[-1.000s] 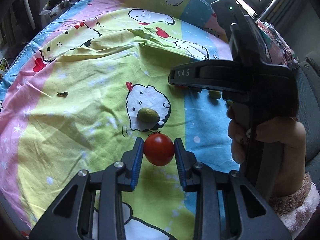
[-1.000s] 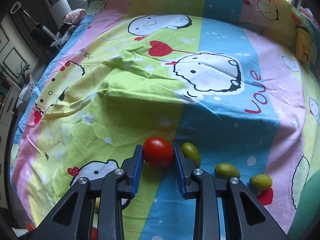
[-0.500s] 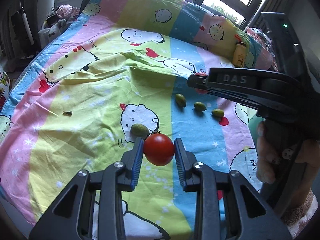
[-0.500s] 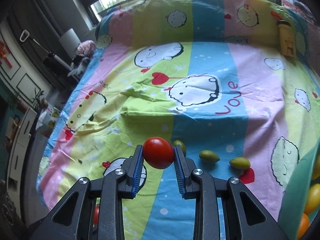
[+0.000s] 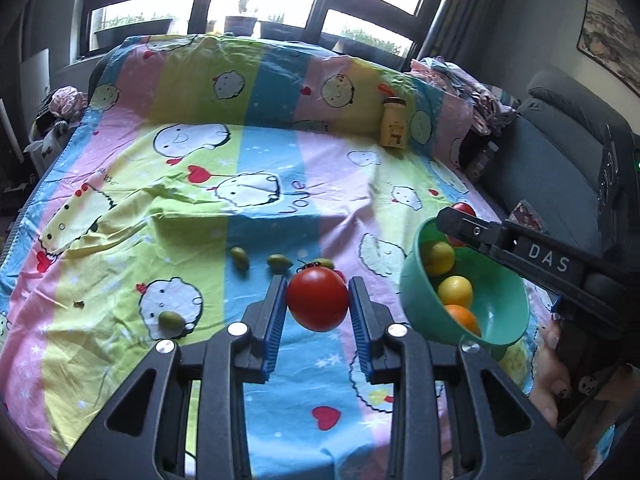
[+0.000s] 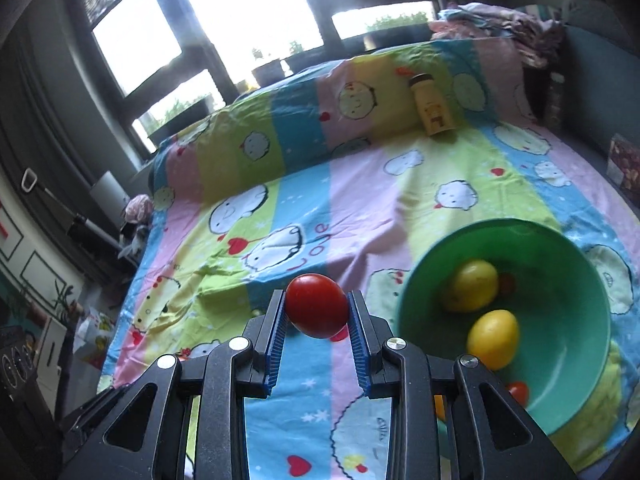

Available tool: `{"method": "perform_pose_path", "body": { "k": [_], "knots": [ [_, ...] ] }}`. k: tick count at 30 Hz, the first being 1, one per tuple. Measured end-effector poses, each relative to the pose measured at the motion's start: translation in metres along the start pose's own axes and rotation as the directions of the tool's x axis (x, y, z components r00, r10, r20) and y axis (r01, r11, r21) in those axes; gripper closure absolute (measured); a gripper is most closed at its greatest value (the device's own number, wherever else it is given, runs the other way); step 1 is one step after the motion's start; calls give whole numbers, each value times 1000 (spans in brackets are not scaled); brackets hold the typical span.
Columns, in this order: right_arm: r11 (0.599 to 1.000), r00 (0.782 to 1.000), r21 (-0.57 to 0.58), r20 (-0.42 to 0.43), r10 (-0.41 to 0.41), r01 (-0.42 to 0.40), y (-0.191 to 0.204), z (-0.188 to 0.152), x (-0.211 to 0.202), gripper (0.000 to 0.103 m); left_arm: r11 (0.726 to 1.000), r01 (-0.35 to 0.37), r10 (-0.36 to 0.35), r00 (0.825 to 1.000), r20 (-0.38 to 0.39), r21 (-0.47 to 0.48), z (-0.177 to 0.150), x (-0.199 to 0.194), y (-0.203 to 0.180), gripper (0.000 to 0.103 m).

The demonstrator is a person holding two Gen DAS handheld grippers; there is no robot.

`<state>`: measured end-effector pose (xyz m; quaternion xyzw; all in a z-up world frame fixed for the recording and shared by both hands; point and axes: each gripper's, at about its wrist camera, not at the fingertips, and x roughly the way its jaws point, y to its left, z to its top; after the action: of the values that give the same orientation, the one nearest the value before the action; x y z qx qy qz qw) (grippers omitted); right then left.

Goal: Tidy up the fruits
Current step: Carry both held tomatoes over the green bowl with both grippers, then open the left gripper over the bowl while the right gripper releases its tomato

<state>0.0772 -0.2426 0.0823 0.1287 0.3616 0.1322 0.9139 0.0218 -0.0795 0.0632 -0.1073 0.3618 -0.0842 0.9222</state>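
My left gripper (image 5: 318, 296) is shut on a red tomato (image 5: 318, 300) with a green stem, held above the bedsheet. My right gripper (image 6: 317, 308) is shut on a second red tomato (image 6: 317, 306). In the left wrist view the right gripper (image 5: 452, 220) reaches in from the right over the far rim of a teal bowl (image 5: 412, 280), its tomato (image 5: 464, 209) peeking behind the jaws. The bowl (image 6: 500, 226) holds yellow fruits (image 6: 474, 285) and an orange one (image 5: 462, 316). Several small green fruits (image 5: 239, 257) lie on the sheet.
A colourful cartoon bedsheet (image 5: 260, 160) covers the bed. A yellow bottle (image 5: 394, 128) stands at the far side near the pillow. A grey sofa (image 5: 560, 152) runs along the right. A hand (image 5: 552, 384) grips the right tool. Windows lie beyond the bed.
Both grippers have risen and swung right, each still holding its tomato. The teal bowl has come into both views, and the green fruits now lie farther away and to the left.
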Motion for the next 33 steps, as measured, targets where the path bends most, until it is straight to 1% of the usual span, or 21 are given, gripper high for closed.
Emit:
{"method": "perform_pose_path", "body": {
  "k": [3, 8, 11, 13, 16, 18, 20, 24, 28, 31, 33],
  "knots": [
    [999, 999, 44, 31, -20, 18, -21, 4, -13, 72, 999, 34, -34, 999, 0, 31, 5, 6, -23, 72],
    [994, 998, 113, 60, -12, 5, -49, 5, -25, 72, 994, 73, -73, 997, -3, 86, 13, 21, -60, 72],
    [987, 995, 157, 85, -52, 38, -65, 7, -33, 72, 989, 108, -106, 994, -25, 98, 15, 34, -78, 72],
    [982, 994, 185, 91, -64, 46, -77, 7, -36, 72, 987, 125, -121, 992, -43, 100, 14, 44, -88, 72],
    [972, 995, 228, 70, -77, 59, -95, 6, -34, 72, 982, 151, -143, 987, -77, 117, 11, 61, -102, 72],
    [963, 993, 256, 59, -105, 87, -106, 5, -34, 72, 978, 169, -158, 983, -97, 123, 9, 70, -108, 72],
    [956, 990, 272, 52, -131, 112, -114, 3, -35, 72, 972, 193, -178, 976, -122, 130, 7, 80, -115, 72],
    [940, 987, 311, 32, -156, 138, -130, 1, -33, 72, 964, 238, -214, 959, -184, 118, 4, 100, -121, 72],
    [930, 985, 330, -1, -174, 165, -141, 0, -27, 72, 962, 248, -219, 951, -218, 116, 0, 112, -125, 72],
    [927, 982, 327, -23, -187, 185, -142, -1, -22, 72, 959, 261, -229, 944, -236, 111, -2, 117, -127, 72],
    [925, 979, 323, -37, -199, 200, -141, -1, -20, 72, 959, 262, -230, 944, -237, 110, -2, 117, -127, 72]
  ]
}}
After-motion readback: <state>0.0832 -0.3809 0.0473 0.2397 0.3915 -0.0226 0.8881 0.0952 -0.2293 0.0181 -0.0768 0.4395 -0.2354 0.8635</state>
